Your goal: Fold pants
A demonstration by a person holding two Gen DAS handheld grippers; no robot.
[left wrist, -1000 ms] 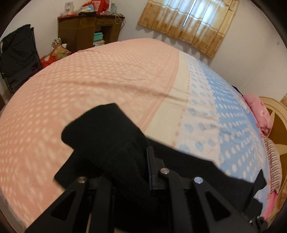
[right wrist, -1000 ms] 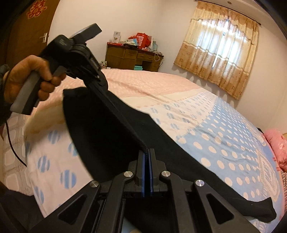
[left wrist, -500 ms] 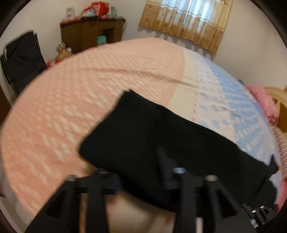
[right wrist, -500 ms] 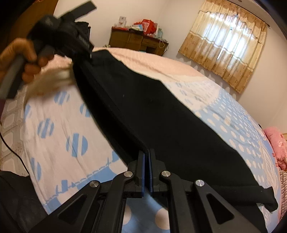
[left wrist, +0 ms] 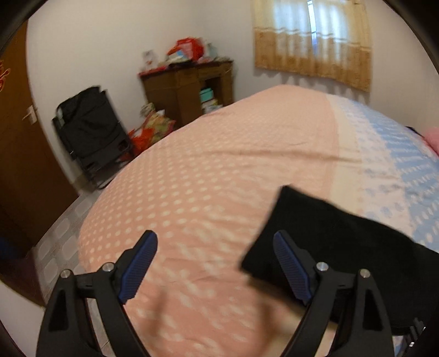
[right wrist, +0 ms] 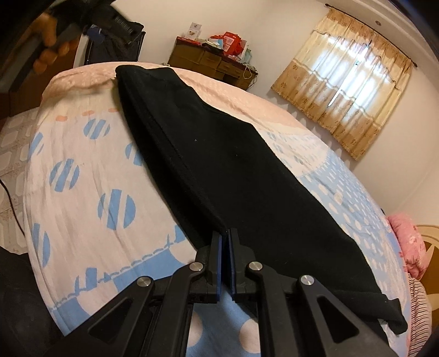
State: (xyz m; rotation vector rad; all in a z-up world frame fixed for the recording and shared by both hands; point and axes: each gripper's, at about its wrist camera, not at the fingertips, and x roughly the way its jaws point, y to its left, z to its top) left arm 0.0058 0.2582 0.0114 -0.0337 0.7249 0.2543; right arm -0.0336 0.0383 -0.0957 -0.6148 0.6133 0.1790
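Observation:
The black pants (right wrist: pixel 236 175) lie spread flat in a long band across the bed. In the left wrist view their near corner (left wrist: pixel 329 236) rests on the pink part of the cover. My left gripper (left wrist: pixel 215 263) is open and empty, raised just left of that corner. It also shows in the right wrist view (right wrist: pixel 71 16), held in a hand at the far upper left. My right gripper (right wrist: pixel 225 255) is shut on the pants' near edge, low over the bed.
The bed cover is pink (left wrist: pixel 219 164) on one side and blue-dotted (right wrist: pixel 90 175) on the other. A wooden desk (left wrist: pixel 189 82) with clutter and a black folded chair (left wrist: pixel 90 129) stand by the far wall. A pink pillow (right wrist: pixel 408 247) lies at the right.
My left gripper has let go of the pants, opened, and swung left and up. The pants have dropped from held up to lying flat on the bed. My right gripper stays shut on them.

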